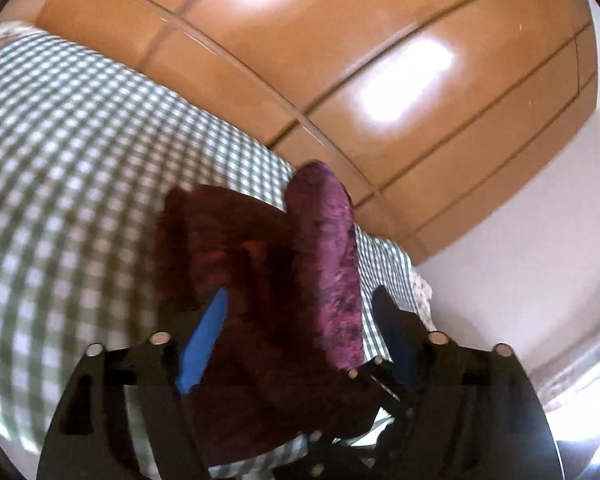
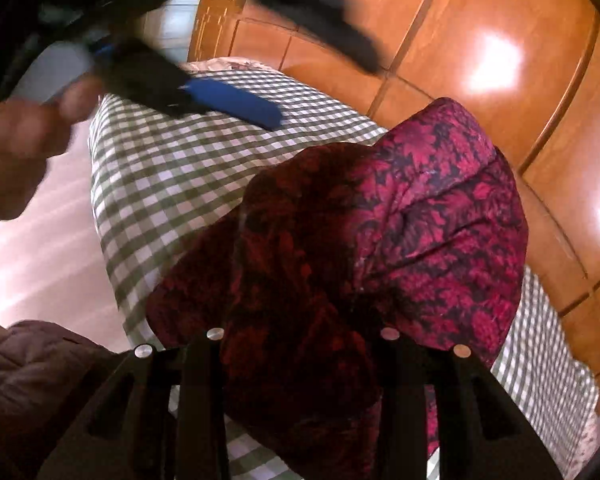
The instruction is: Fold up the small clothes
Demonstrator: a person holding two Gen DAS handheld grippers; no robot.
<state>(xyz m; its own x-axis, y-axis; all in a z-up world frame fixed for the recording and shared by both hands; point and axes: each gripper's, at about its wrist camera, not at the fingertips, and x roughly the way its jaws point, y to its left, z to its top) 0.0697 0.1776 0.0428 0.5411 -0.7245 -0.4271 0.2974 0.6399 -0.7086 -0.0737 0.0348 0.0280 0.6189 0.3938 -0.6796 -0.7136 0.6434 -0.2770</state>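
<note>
Cloth (image 2: 380, 240), dark red w/ a maroon leaf print, fills the centre and lower middle of the right wrist view, bunched up over a green-white checked sheet (image 2: 160, 168). Right gripper (image 2: 300, 360) has its fingers buried in the fabric, so whether it pinches can't be told. In the left wrist view the same cloth sits lower centre (blurred), w/ the left gripper (image 1: 296, 312) spread wide around it; one blue pad (image 1: 206, 340) shows left of centre. Orange wood panels (image 1: 340, 60) fill the upper frame.
</note>
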